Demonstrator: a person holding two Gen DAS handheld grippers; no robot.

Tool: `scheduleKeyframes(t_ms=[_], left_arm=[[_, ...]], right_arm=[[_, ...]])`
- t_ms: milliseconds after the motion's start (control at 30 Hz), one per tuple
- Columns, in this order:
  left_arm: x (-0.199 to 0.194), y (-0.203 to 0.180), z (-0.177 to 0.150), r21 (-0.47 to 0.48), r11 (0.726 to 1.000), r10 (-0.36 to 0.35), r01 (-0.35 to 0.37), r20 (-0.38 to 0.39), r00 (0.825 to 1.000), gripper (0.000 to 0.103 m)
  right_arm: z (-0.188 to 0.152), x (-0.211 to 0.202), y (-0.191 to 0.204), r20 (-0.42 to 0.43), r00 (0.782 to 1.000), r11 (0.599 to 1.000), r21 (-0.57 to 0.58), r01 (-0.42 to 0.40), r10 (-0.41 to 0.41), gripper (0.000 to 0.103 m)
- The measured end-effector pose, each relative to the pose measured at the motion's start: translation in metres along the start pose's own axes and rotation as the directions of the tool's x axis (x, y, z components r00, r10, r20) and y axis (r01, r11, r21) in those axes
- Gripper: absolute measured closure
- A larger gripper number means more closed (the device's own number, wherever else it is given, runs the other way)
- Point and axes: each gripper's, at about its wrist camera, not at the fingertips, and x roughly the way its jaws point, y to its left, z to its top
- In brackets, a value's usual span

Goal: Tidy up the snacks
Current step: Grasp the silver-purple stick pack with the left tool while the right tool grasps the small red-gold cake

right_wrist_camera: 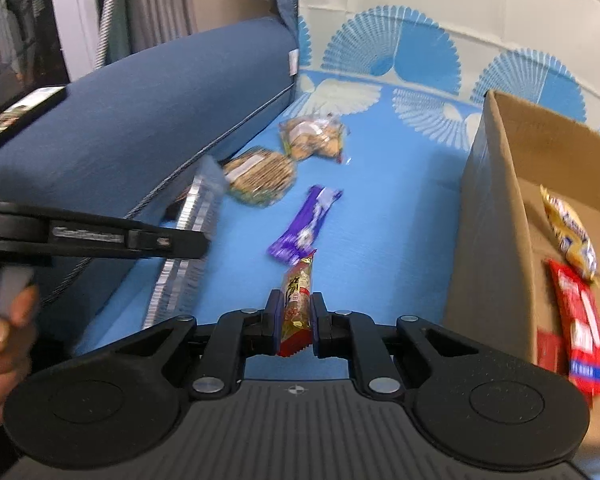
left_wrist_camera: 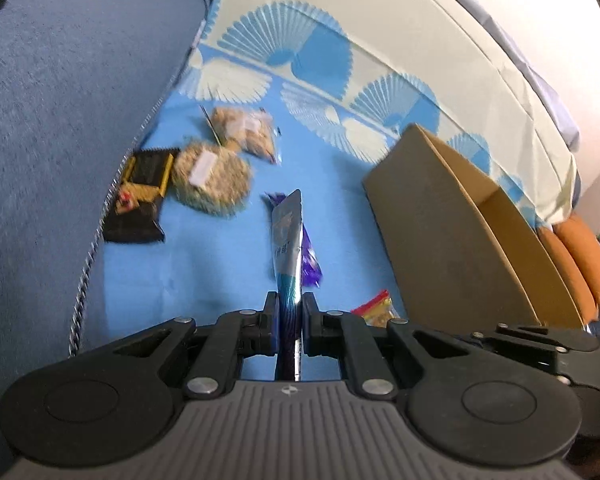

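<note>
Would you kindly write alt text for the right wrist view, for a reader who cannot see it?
The right gripper, jaws shut, holds a red-and-tan snack stick packet above a blue patterned cloth. A purple wrapped bar lies just beyond, and an open brown cardboard box at right holds red and yellow packets.

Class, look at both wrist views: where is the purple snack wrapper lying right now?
The purple wrapper lies on the blue mat, left of the cardboard box, just beyond the round cracker pack.

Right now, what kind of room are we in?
Most likely a living room: the snacks lie on a sofa seat under a blue fan-patterned cover, beside a padded blue armrest, with orange cushions further along.
</note>
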Motion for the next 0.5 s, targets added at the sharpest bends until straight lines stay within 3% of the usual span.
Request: scheduleKeyframes(t_ms=[200,500], left_arm=[[0.003,-0.014,-0.008,0.068,0.997,0.039,-0.035,-0.060,0.997,0.091],[0.007,-0.013,-0.010,0.063,0.995,0.082,-0.077,-0.080,0.993,0.088]], right_arm=[[-0.024,-0.031,0.020,-0.018,0.999,0.997,-0.073,-0.029,0.027,0.089],[-0.042,-0.007,0.011,-0.065,0.998,1.000,-0.009,0.026,-0.027,0.089]])
